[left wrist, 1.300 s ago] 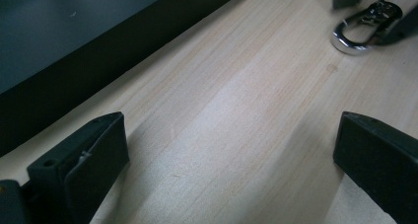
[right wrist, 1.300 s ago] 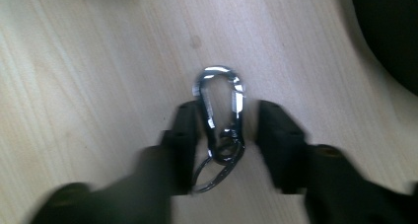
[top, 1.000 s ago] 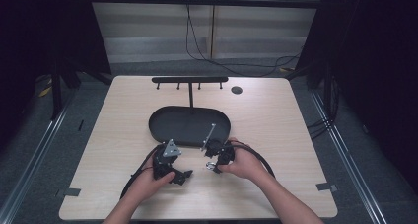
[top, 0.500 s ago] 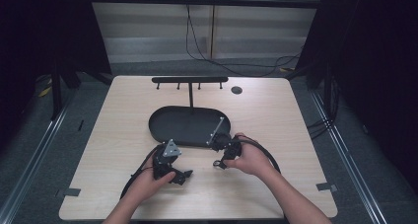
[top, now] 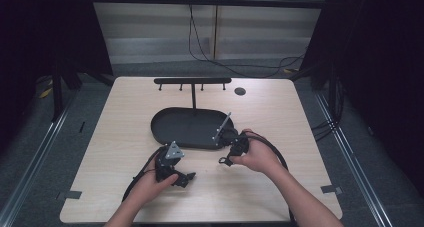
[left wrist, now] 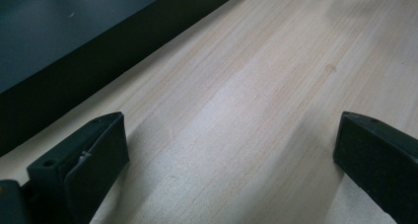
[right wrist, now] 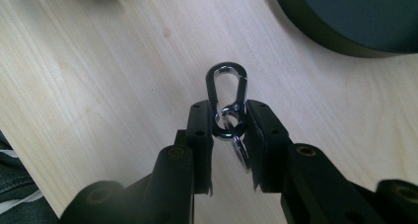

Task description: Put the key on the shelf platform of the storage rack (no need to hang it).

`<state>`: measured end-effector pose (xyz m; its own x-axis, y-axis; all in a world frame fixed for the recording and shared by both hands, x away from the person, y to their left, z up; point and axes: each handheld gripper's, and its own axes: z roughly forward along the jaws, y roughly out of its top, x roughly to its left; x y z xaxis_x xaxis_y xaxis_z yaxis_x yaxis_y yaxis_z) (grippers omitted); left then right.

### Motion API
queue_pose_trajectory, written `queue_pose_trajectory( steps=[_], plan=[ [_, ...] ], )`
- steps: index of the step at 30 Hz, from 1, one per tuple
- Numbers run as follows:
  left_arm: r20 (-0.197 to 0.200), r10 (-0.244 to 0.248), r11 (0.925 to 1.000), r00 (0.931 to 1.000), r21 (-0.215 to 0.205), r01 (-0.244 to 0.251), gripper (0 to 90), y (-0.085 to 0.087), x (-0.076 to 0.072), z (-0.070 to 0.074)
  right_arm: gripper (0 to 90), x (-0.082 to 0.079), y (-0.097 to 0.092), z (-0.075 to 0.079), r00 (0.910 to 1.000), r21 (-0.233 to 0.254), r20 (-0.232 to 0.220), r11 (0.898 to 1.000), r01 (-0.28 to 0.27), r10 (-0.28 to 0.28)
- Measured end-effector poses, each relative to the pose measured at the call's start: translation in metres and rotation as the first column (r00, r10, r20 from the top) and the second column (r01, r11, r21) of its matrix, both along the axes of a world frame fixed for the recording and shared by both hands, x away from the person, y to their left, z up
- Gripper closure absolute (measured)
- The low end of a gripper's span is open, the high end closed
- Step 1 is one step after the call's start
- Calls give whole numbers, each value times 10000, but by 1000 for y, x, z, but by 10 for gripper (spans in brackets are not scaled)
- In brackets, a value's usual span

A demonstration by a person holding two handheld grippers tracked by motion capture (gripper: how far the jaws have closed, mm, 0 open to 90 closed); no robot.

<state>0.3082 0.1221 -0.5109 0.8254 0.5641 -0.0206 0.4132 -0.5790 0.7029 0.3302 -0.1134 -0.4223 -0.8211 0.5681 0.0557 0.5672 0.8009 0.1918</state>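
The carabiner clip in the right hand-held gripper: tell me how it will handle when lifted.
The carabiner clip looks like polished metal, so probably stiff and somewhat slippery between the right hand-held gripper's pads. It is thin, so likely light. The key ring hanging from it will probably swing loosely.

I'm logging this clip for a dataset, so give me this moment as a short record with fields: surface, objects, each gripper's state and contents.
surface: light wooden table
tray: black oval tray at the table's middle, nothing visible in it
stand: black T-shaped rack with small hooks, rising from the tray's far side
held item: small silver metal carabiner clip with a ring
right gripper: shut on the clip's ring end, loop sticking out past the fingers
left gripper: open, nothing between its fingers, over bare wood beside the tray's edge
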Motion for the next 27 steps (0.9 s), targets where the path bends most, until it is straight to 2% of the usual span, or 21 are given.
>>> queue_pose_trajectory(
  steps=[27],
  plan=[
    [-21,-18,10000,10000,20,18,0,0,0,0,733,12,7,26,9988,44,393,9995,306,-307]
  ],
)
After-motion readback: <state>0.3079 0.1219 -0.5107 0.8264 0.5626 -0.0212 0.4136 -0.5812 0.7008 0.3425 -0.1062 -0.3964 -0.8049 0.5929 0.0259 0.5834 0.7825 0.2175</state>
